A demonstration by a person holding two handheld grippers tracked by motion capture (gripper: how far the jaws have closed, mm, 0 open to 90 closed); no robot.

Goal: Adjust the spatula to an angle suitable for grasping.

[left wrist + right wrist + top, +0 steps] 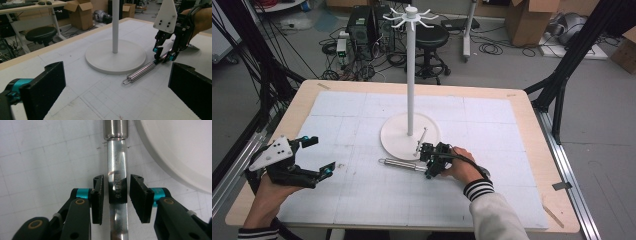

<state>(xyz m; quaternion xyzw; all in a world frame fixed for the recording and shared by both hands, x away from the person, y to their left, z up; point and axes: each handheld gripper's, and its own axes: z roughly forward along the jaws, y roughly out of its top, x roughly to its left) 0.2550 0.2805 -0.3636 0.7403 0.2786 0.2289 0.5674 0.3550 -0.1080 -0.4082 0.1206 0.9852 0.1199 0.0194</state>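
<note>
A steel utensil (pixel 399 163) with a tubular handle and a wire loop at its end lies on the white mat, just in front of the white hanging stand's round base (pixel 394 135). My right gripper (pixel 432 160) points down over the utensil's flat shaft (pixel 117 182). Its jaws straddle the shaft with a thin gap on each side, so the pads (pixel 98 200) are not pressing on it. The left gripper view shows the same right gripper (pixel 163 54) over the utensil (pixel 140 72). My left gripper (pixel 321 156) rests at the mat's left side, wide open and holding nothing.
The stand's pole (pixel 410 75) rises to a ring of hooks (pixel 411 17). The wooden table's edge (pixel 532 105) frames the mat. Beyond it are a black stool (pixel 432 37), cardboard boxes (pixel 532 20) and floor cables. Black frame posts (pixel 569 60) flank the table.
</note>
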